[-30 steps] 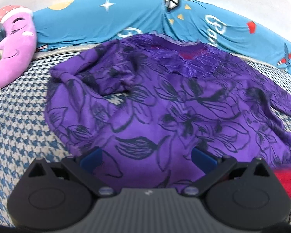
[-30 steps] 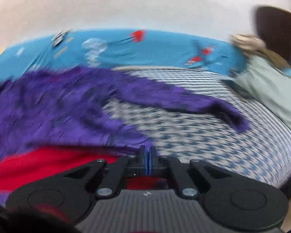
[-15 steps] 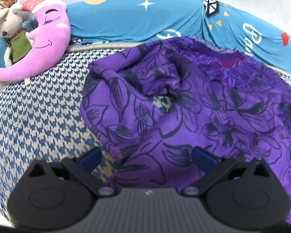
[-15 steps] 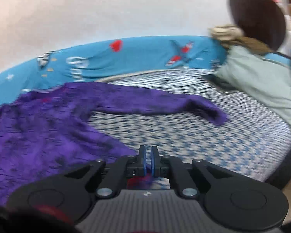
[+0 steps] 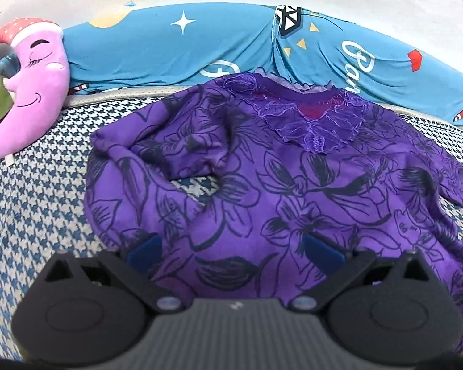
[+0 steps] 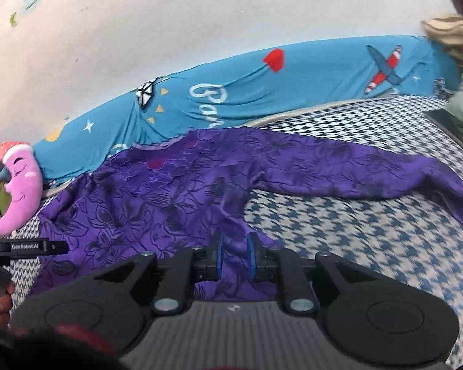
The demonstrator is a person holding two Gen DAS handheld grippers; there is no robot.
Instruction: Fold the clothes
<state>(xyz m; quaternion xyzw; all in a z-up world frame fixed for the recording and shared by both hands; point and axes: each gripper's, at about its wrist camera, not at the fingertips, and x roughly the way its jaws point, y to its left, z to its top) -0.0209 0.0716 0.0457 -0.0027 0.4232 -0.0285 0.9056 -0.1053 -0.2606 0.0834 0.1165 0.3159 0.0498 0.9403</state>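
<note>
Only the right view is showing the blouse's (image 6: 176,203) sleeve lying outstretched on the checked bed (image 6: 370,231); the right gripper (image 6: 234,257) is opening, empty, while the left gripper (image 5: 236,252) is gaping wide, holding nothing.

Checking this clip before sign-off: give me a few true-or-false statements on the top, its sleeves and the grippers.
1. The purple top lies on the checked bed cover. True.
2. Its long sleeve is folded across the chest. False: it lies stretched out to the side.
3. The left gripper is shut. False: it is wide open.
4. A pink moon pillow sits beside the top. True.
5. The right gripper is opening. True.
</note>
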